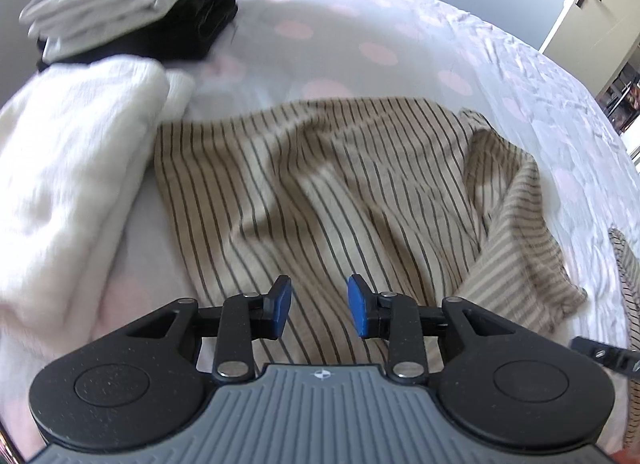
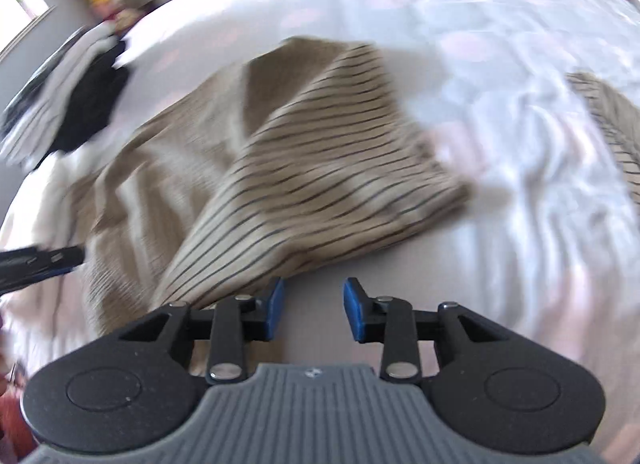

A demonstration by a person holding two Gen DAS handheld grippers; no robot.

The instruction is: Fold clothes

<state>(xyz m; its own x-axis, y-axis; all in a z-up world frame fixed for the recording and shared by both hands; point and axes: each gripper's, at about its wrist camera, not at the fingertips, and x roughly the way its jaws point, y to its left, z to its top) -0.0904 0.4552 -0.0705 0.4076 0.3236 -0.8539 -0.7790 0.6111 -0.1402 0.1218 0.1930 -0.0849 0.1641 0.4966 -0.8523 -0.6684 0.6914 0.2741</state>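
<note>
Lying rumpled on the bed (image 1: 500, 64), the striped garment (image 1: 320, 184) had one flap doubled over, probably a first fold. Left tool (image 1: 320, 306) and right tool (image 2: 314, 308) hung spread and empty, likely freed to regrip.

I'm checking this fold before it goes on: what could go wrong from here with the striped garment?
1. The tan, dark-striped garment lies rumpled, one flap doubled over, so creases may get folded in.
2. Both the left tongs and right tongs are open and hold nothing, so a regrasp could pinch the white, pink-spotted bedsheet.
3. The fluffy white folded garment overlaps its edge and may get dragged.
</note>
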